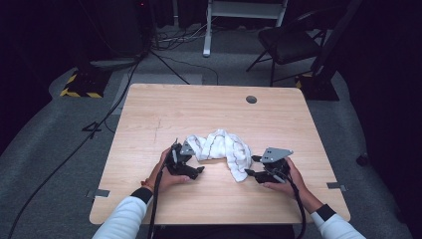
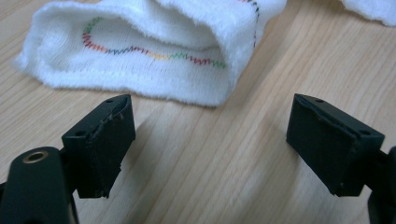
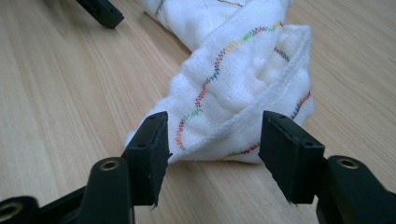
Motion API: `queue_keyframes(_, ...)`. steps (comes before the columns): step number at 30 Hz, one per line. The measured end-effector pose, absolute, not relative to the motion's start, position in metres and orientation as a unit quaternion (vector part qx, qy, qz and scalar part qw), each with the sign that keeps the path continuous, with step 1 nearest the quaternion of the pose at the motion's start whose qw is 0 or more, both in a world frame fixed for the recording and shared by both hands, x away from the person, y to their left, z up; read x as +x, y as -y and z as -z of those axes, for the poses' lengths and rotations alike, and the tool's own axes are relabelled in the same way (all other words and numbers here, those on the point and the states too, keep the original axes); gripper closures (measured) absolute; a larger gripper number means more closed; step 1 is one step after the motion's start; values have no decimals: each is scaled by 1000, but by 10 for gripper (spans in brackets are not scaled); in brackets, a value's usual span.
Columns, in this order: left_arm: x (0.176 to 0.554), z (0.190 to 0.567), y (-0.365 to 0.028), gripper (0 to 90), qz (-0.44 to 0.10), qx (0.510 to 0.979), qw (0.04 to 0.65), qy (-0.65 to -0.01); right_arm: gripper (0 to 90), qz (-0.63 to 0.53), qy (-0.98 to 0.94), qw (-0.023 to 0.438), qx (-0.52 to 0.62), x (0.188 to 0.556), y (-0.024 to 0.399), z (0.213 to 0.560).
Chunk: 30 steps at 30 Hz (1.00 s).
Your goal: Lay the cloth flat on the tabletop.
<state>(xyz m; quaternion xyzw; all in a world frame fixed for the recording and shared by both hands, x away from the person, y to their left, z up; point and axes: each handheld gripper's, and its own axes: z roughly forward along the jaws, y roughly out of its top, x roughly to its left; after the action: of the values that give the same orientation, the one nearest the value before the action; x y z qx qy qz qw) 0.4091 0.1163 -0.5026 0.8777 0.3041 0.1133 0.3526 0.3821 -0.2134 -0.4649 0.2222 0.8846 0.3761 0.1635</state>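
crumpled white cloth with rainbow zigzag stitching is lying on the light wooden table; left gripper is standing open just short of it, right gripper open, apparently straddling its corner.

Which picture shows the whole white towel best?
The high view: the whole crumpled towel lies on the table between both grippers. The left gripper view shows one folded end, the right gripper view another end with its colourful zigzag stitching.

towel cut off at top edge, chair half lost in darkness
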Motion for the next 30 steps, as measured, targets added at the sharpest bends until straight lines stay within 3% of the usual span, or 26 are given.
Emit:
queue_keyframes(12,411,491,-98,367,-106,872,393,-272,499,-341,-889,169,253,393,217,480)
queue_keyframes(18,419,492,-90,611,-105,884,380,-253,588,-344,-887,173,256,394,222,480)
queue_keyframes(22,419,491,-92,794,-110,891,374,-231,711,-341,-886,185,253,394,226,478)
queue_keyframes(30,414,481,-99,862,-114,890,387,-211,795,-353,-864,213,290,397,247,471)
